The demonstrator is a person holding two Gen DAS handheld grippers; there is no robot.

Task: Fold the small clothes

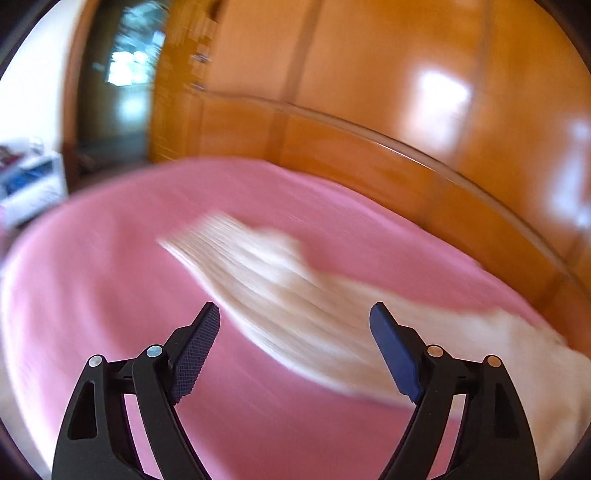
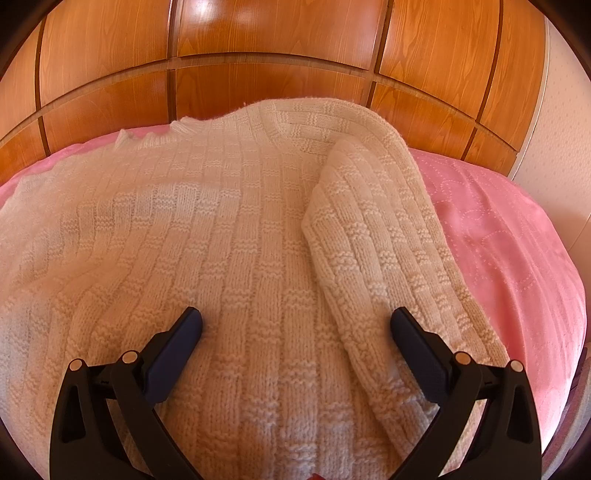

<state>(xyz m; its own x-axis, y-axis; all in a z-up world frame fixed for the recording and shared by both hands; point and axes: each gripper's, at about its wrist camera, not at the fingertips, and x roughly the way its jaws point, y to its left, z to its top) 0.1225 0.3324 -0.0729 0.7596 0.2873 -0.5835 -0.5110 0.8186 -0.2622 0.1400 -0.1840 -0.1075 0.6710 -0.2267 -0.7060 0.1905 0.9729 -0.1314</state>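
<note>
I am working a cream knitted sweater (image 2: 221,236) lying spread on a pink bedspread (image 2: 517,240), in front of glossy wooden wardrobe doors (image 2: 280,29). One sleeve (image 2: 369,229) is lying folded in over the body on the right; by my judgement that is the only fold made, with the far sleeve, seen in the left wrist view as a pale streak (image 1: 280,284), and the body folds left to do. I am holding the right gripper (image 2: 295,325) low over the sweater, tongs apart and gripping nothing. The left gripper (image 1: 294,317) is hanging over the bedspread, tongs also apart and empty; its view is badly smeared. The wool is showing a thick basket-weave rib, soft and bulky, while the bedspread is showing fine quilted stitching.
</note>
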